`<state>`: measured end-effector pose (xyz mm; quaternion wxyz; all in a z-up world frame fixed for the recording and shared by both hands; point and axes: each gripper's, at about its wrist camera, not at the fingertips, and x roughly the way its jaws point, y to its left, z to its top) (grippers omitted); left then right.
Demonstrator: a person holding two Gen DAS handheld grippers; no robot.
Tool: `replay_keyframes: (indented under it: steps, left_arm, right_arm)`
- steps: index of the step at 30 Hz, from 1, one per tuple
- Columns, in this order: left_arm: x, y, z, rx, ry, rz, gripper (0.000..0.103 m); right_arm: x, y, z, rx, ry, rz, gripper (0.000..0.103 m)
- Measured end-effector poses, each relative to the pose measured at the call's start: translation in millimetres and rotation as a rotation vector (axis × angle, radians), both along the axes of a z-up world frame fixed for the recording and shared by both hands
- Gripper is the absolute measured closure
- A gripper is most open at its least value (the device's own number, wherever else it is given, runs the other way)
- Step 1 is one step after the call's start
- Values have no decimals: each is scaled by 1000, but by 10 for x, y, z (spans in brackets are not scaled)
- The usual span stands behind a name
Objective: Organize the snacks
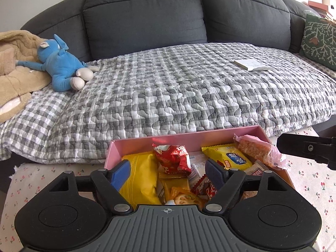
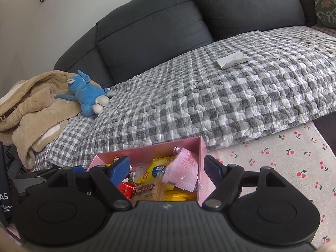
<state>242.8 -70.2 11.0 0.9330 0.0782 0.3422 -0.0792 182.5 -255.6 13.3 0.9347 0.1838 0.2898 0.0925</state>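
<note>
A pink box [image 1: 184, 137] full of wrapped snacks sits on a cherry-print cloth in front of the sofa. It holds a large yellow bag [image 1: 142, 180], a red packet [image 1: 174, 157], a yellow biscuit packet [image 1: 229, 156] and a pink-wrapped rice bar [image 1: 258, 149] resting on the right rim. My left gripper [image 1: 168, 173] is open and empty above the box. My right gripper [image 2: 168, 171] is open and empty over the box's right end [image 2: 201, 157], above the pink wrapper [image 2: 184, 171] and a brown packet [image 2: 147, 190]. The right gripper's finger shows in the left wrist view [image 1: 304, 147].
A grey sofa with a checked quilt [image 1: 178, 88] lies right behind the box. On it are a blue plush toy [image 1: 61, 65], a tan fleece garment [image 1: 16, 63], a white booklet [image 1: 252, 65] and a green cushion [image 1: 319, 40]. The cherry-print cloth [image 2: 283, 168] extends to the right.
</note>
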Motion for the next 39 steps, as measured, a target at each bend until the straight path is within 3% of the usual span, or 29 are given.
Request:
replay_keyframes:
  steps: [16,21,28,39]
  left_arm:
    - [-907,488,156,-76,13,14,7]
    - [-1172,614,158,-78,-1,11,4]
    - [-1579,823,12,-104,39,43,3]
    - [-1974,1027,-35,-127,56,75,3]
  right_arm:
    - [-752,83,187,-70,29,-79,6]
    - [-988,144,75,-90,63,-88,5]
    - [-1293,305,-67,-125,96,-81,3]
    - [-1602,556,-56,-249,55,-98,0]
